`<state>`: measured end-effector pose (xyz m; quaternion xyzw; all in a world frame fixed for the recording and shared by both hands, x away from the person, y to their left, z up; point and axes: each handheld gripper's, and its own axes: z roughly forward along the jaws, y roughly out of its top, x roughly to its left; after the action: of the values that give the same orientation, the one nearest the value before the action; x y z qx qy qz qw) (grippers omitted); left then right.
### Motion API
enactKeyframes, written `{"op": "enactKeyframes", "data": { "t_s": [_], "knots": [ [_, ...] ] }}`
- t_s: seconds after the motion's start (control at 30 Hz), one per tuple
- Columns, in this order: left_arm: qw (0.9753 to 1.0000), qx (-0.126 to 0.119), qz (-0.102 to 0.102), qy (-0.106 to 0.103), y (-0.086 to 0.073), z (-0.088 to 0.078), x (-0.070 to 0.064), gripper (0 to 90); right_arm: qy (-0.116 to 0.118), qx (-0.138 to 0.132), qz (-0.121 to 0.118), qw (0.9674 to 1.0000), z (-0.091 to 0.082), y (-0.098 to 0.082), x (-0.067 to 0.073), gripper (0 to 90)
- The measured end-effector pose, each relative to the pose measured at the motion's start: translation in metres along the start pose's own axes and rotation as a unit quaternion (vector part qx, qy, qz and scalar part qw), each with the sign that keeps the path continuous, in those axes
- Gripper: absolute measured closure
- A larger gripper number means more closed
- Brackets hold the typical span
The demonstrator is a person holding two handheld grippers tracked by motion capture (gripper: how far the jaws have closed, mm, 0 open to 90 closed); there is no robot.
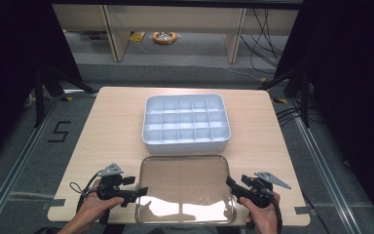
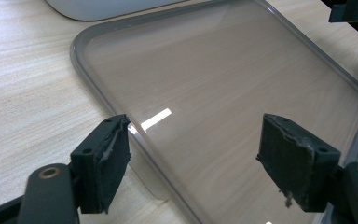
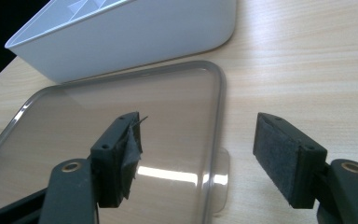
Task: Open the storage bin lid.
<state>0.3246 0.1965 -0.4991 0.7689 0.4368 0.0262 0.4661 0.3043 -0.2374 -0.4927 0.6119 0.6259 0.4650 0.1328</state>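
Both claws gape: left claw (image 1: 143, 190) and right claw (image 1: 230, 184) flank the clear lid (image 1: 185, 187), flat at lower centre of the worktop (image 1: 112, 126) (nothing gripped). White divided box (image 1: 186, 122) remains uncovered.

– Is any writing to be made out here?

– One mark only: a black figure "5" (image 1: 59, 131) is seen in the high view, laid out in angular strokes on the grey floor (image 1: 24, 161) to the left of the table (image 1: 112, 126).

– Is anything printed on the table itself, or on the things standing on it?

– Nothing readable is found there. No label, brand or number can be made out on them in the high view or in either gripper view.

– And farther back in the room?

– Nothing that can be read; what lies on the floor there is too small and blurred for letters to be told.
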Motion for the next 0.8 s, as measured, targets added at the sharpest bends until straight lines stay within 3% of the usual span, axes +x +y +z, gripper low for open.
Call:
{"op": "enactKeyframes", "data": {
  "t_s": [0.03, 0.1, 0.13, 0.23, 0.3, 0.33, 0.4, 0.5, 0.53, 0.57, 0.63, 0.67, 0.7, 0.8],
  "knots": [
    [1.0, 0.0, 0.0, 0.0, 0.0, 0.0, 0.0, 23.3, -0.006, -0.006, -0.033, 0.9994, 0.0, 0.0, -0.003, 33.1],
    [0.9999, -0.003, 0.001, -0.01, -0.001, -0.001, 0.0, 22.6, -0.01, -0.011, -0.033, 0.9993, 0.001, 0.0, 0.0, 33.0],
    [0.9999, -0.003, 0.003, -0.015, -0.002, -0.002, -0.001, 21.8, 0.002, -0.004, -0.031, 0.9995, -0.002, -0.001, 0.005, 32.6],
    [0.9999, 0.001, -0.002, -0.012, -0.005, -0.006, -0.005, 19.5, 0.009, -0.007, -0.062, 0.998, -0.001, -0.004, 0.008, 32.4],
    [0.9999, -0.003, -0.005, -0.012, -0.006, -0.007, -0.007, 18.8, 0.003, 0.001, -0.06, 0.9982, -0.003, -0.005, 0.01, 32.1],
    [0.9999, -0.002, -0.001, -0.014, -0.007, -0.008, -0.009, 18.3, 0.014, 0.0, -0.075, 0.9971, -0.003, -0.007, 0.013, 31.8],
    [0.9999, -0.002, 0.002, -0.015, -0.008, -0.009, -0.009, 17.9, 0.013, 0.008, -0.084, 0.9963, -0.005, -0.009, 0.016, 31.4],
    [0.9998, -0.012, 0.011, -0.015, -0.01, -0.01, -0.01, 17.8, 0.019, 0.013, -0.085, 0.9961, -0.006, -0.011, 0.019, 31.0],
    [0.9998, -0.004, -0.002, -0.018, -0.011, -0.012, -0.013, 17.7, 0.022, 0.015, -0.089, 0.9957, -0.007, -0.013, 0.02, 30.6],
    [0.9997, -0.013, 0.012, -0.017, -0.012, -0.012, -0.011, 17.8, 0.03, 0.015, -0.093, 0.9951, -0.007, -0.015, 0.021, 30.5],
    [0.9997, -0.014, 0.012, -0.018, -0.012, -0.012, -0.012, 17.8, 0.027, 0.016, -0.085, 0.9959, -0.008, -0.016, 0.023, 30.2],
    [0.9997, -0.012, 0.009, -0.019, -0.013, -0.013, -0.012, 17.8, 0.026, 0.02, -0.104, 0.9941, -0.009, -0.018, 0.022, 29.9],
    [0.9997, -0.011, 0.012, -0.019, -0.013, -0.014, -0.012, 17.7, 0.033, 0.021, -0.095, 0.9947, -0.01, -0.019, 0.023, 29.6],
    [0.9998, -0.007, 0.008, -0.017, -0.015, -0.015, -0.013, 17.8, 0.034, 0.02, -0.103, 0.9939, -0.012, -0.021, 0.024, 29.3]
  ]
}}
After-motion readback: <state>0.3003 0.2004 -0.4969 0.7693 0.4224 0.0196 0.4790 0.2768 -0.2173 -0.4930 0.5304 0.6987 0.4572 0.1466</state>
